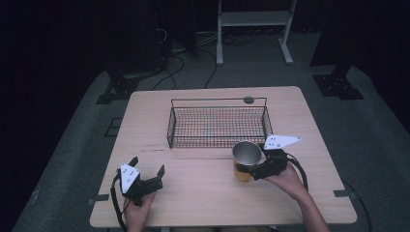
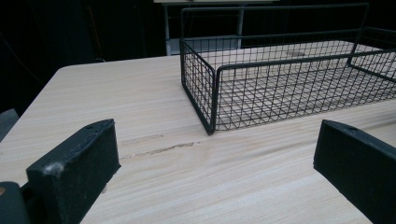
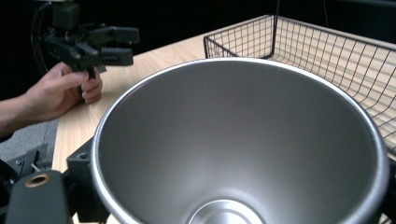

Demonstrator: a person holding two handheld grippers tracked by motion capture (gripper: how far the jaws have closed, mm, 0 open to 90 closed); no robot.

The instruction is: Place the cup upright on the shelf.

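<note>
The cup (image 1: pixel 246 155) is shiny silver inside with an orange-yellow outside. The basket (image 1: pixel 218 126) is black wire mesh. The table (image 1: pixel 203 193) is pale wood grain.

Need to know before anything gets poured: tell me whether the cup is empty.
Empty. The right gripper view looks straight into the cup: bare steel walls down to a clean bottom, held upright by the right gripper.

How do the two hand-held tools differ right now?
The right tool is closed around a steel cup, while the left tool is open and holds nothing. The right tool sits just in front of the wire basket; the left tool sits farther back, near the table's front left. Both are black, carry a pale three-cornered plate and are held in a hand.
</note>
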